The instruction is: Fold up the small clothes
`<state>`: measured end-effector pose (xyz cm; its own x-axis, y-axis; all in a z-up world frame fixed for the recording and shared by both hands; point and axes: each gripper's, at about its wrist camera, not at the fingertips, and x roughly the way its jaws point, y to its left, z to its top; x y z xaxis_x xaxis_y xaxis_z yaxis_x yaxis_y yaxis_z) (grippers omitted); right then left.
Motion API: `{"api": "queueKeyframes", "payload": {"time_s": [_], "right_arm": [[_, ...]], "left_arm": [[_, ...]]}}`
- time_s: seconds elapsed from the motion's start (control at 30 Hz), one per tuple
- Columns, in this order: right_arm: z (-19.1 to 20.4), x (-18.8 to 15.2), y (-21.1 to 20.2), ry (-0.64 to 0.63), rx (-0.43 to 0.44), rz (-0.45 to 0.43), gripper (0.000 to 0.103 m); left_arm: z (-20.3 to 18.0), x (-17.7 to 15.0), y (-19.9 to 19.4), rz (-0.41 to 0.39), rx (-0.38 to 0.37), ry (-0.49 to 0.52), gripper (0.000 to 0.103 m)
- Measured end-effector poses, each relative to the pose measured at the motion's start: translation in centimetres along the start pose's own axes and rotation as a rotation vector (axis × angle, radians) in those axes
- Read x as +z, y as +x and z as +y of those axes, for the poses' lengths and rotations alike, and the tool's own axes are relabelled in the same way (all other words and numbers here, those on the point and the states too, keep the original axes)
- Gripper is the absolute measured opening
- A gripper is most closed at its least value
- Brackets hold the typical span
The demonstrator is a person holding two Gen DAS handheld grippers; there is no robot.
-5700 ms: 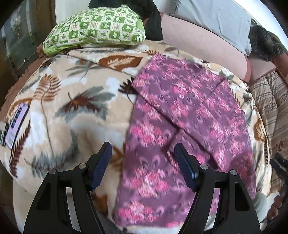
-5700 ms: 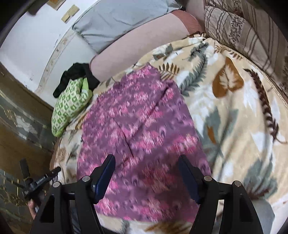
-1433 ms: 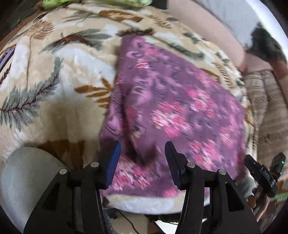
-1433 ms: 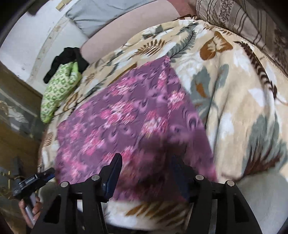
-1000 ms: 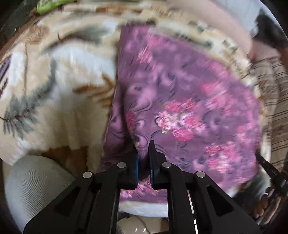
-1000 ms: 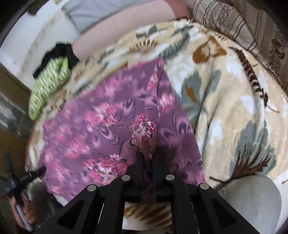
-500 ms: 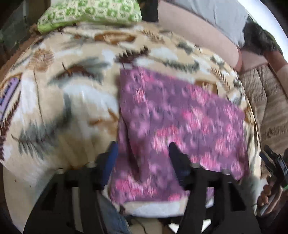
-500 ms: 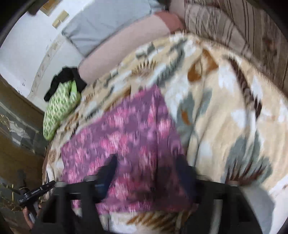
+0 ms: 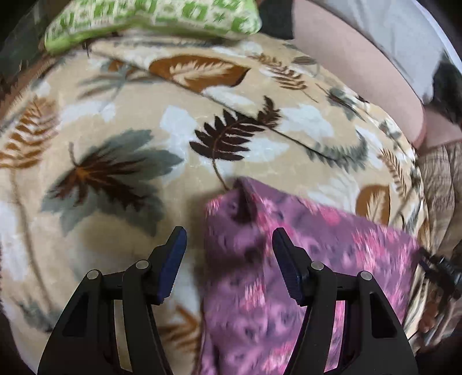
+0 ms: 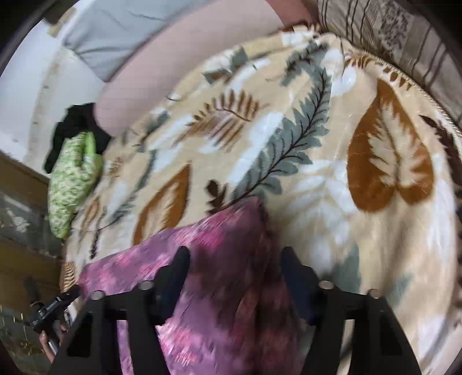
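Purple floral garment (image 9: pixel 303 259) on leaf-print blanket (image 9: pixel 130 138)

Left claw (image 9: pixel 229 245) open, empty, jaws just closing slightly. Purple floral garment (image 9: pixel 288 259) lies folded on leaf-print blanket (image 9: pixel 115 144). Green pillow (image 9: pixel 144 17) at bed's far edge.

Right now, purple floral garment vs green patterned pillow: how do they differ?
Colour: the purple floral garment is purple with pink flowers; the green patterned pillow is green and white checks.
Shape: the garment lies flat and thin; the pillow is plump.
Place: the garment lies at the near edge, under both open claws, left claw and right claw; the pillow sits at the far end, by black cloth.
Shared: both rest on the leaf-print blanket.
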<state>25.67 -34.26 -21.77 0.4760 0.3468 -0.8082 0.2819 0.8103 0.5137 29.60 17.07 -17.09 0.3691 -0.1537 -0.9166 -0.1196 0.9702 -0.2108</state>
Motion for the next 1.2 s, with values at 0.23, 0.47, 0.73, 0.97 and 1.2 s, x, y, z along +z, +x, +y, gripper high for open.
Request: {"api": "queueKeyframes", "payload": {"time_s": [0.23,0.47,0.73,0.97,1.2], "right_arm": [[0.6,1.1,-1.0,-0.032,-0.024,-0.022,0.01],[0.2,1.6,3.0,-0.065,-0.14,0.005,0.009],[-0.1,-5.4,-6.3,0.061,0.139,-0.14,0.076],[0.3,-15.9,-9.3,-0.019,0.156,-0.127,0.072],[0.8,-18.9,-6.9,-0.08,0.026,-0.066,0.053]], "left_arm": [[1.7,0.4,0.3,0.008,-0.141,-0.075,0.009],[2.1,0.4,2.8,0.035,-0.076,-0.084,0.011],[3.2,-4.6,-5.7,-0.026,-0.13,-0.105,0.056],[1.1,-13.4,-7.3,-0.013,-0.105,-0.05,0.056],[-0.7,-16.9,-4.3,0.033,-0.037,0.021,0.04]]}}
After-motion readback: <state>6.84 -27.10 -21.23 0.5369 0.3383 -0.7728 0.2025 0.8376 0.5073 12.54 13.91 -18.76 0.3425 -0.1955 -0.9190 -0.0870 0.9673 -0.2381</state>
